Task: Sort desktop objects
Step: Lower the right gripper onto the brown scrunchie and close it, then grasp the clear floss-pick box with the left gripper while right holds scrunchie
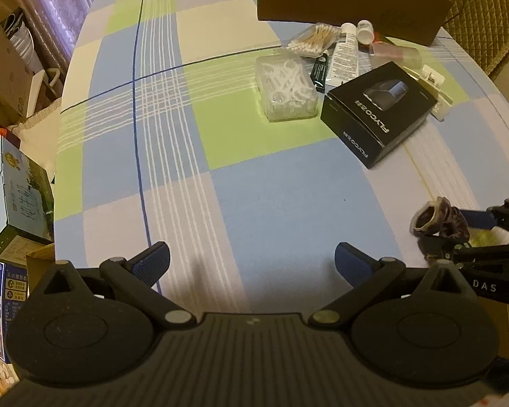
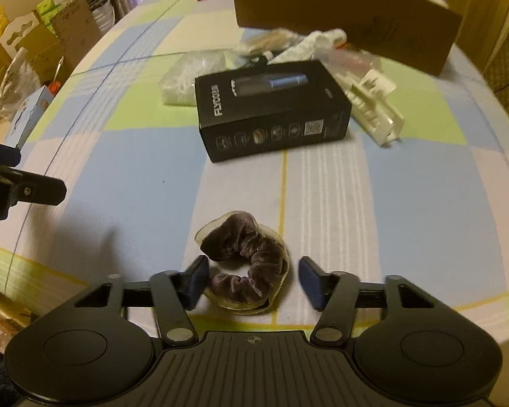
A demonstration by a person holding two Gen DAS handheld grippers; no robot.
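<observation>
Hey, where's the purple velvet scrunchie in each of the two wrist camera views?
Left wrist view: the scrunchie sits at the far right edge, by the right gripper.
Right wrist view: the scrunchie lies bottom centre, between the open right gripper's fingers.
Shared landmark: the black FLYCO box, farther up the table in both.

Dim, warm indoor light; we see soft shadows on the tablecloth (image 1: 220, 203) just ahead of the fingers. Fisheye bends edges; far clutter beyond the fingertips blurs.

Velvety cloth scrunchie (image 2: 244, 264), matt tablecloth (image 2: 125, 169)
</observation>
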